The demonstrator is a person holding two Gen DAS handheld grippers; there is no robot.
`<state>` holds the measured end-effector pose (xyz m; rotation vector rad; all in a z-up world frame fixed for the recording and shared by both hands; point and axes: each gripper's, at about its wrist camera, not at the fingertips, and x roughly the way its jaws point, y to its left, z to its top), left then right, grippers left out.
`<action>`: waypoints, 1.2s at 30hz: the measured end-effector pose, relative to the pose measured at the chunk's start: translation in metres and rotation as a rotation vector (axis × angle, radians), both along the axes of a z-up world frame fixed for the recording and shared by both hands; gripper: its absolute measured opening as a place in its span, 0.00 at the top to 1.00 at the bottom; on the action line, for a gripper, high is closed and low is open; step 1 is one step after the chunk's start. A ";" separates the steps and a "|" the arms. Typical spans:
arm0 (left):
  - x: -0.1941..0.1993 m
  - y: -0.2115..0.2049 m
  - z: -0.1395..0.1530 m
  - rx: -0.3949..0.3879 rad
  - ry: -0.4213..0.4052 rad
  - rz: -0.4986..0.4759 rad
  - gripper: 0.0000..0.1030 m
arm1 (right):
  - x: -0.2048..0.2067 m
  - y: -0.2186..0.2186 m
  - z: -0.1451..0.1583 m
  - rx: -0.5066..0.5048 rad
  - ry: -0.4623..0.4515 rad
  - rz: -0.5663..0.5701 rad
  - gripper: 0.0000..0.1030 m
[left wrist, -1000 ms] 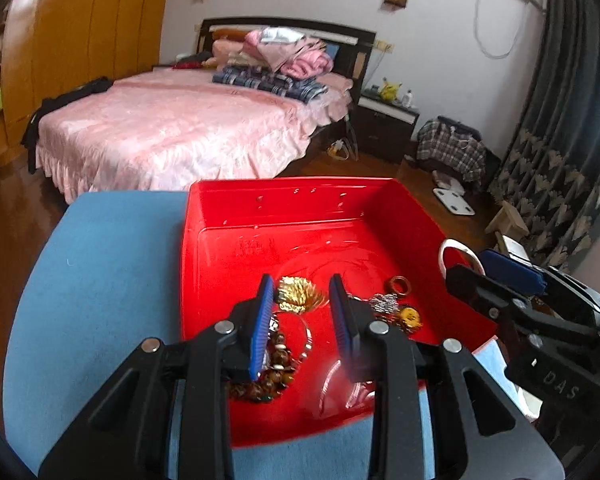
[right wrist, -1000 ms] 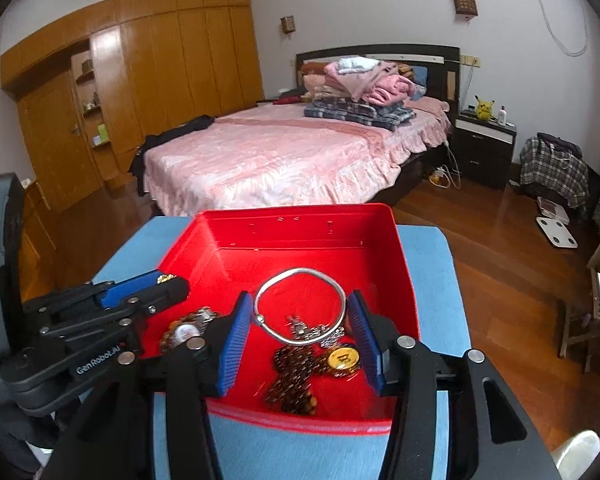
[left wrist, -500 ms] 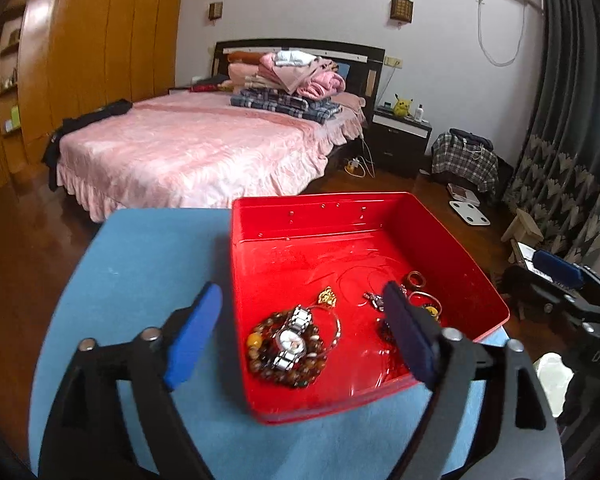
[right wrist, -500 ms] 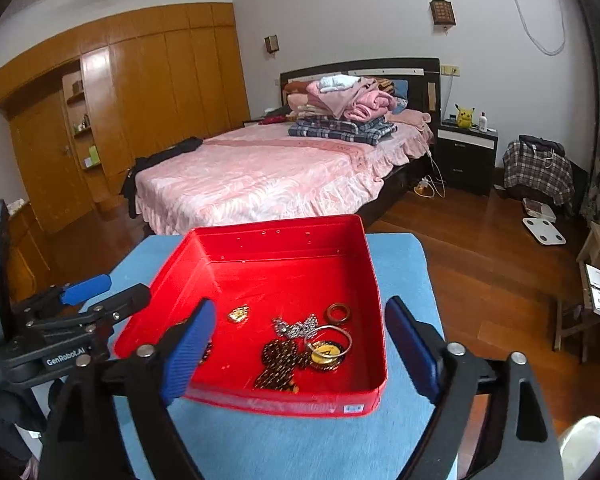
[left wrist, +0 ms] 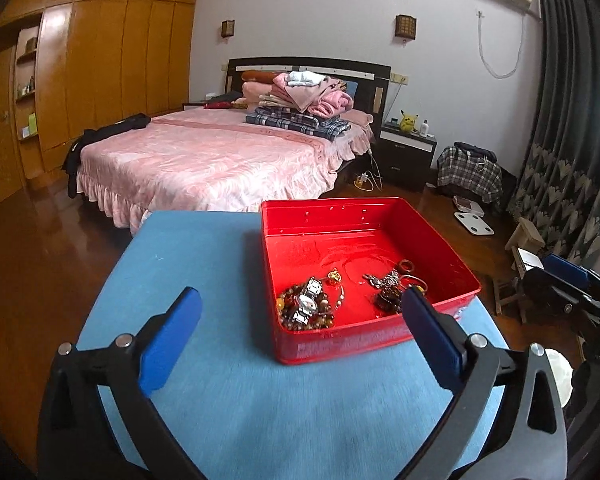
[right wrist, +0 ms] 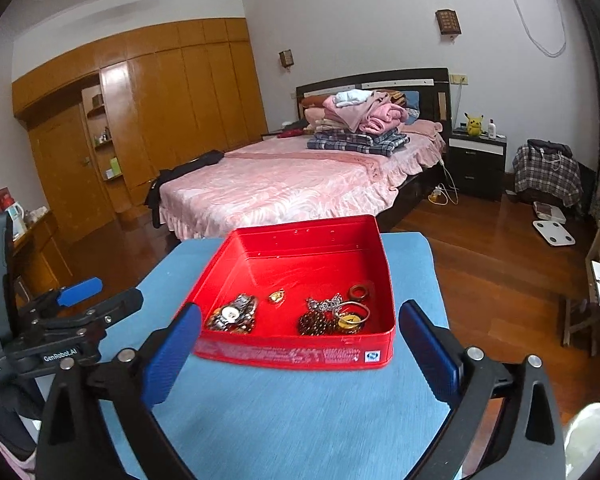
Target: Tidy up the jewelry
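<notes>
A red tin box stands on a blue table. Inside lie a silver watch on brown bead bracelets, a small gold pendant, a dark beaded piece with a chain, a silver bangle and a brown ring. My left gripper is wide open and empty, held back above the table before the box. My right gripper is wide open and empty, its fingers either side of the box's near wall.
The table's edges drop to a wooden floor. A pink bed with folded clothes stands behind. A wooden wardrobe lines the left wall. A nightstand, a plaid bag and a white scale lie to the right.
Both grippers have opened from nearly closed to wide open and pulled back and up out of the box. The silver bangle and gold pendant they had been around now lie in the box.
</notes>
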<state>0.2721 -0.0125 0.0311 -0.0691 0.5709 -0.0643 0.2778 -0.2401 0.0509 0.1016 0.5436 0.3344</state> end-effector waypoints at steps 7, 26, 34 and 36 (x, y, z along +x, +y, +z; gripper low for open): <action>-0.023 -0.007 0.013 0.015 -0.033 0.002 0.05 | -0.024 0.002 0.015 -0.003 -0.031 0.017 0.06; -0.062 -0.015 0.043 0.025 -0.109 0.002 0.05 | -0.059 -0.004 0.043 0.005 -0.089 0.032 0.06; -0.069 -0.015 0.047 0.027 -0.118 0.002 0.05 | -0.066 -0.001 0.049 -0.002 -0.103 0.037 0.06; -0.068 -0.016 0.046 0.025 -0.119 0.003 0.05 | -0.067 -0.001 0.050 -0.001 -0.105 0.039 0.06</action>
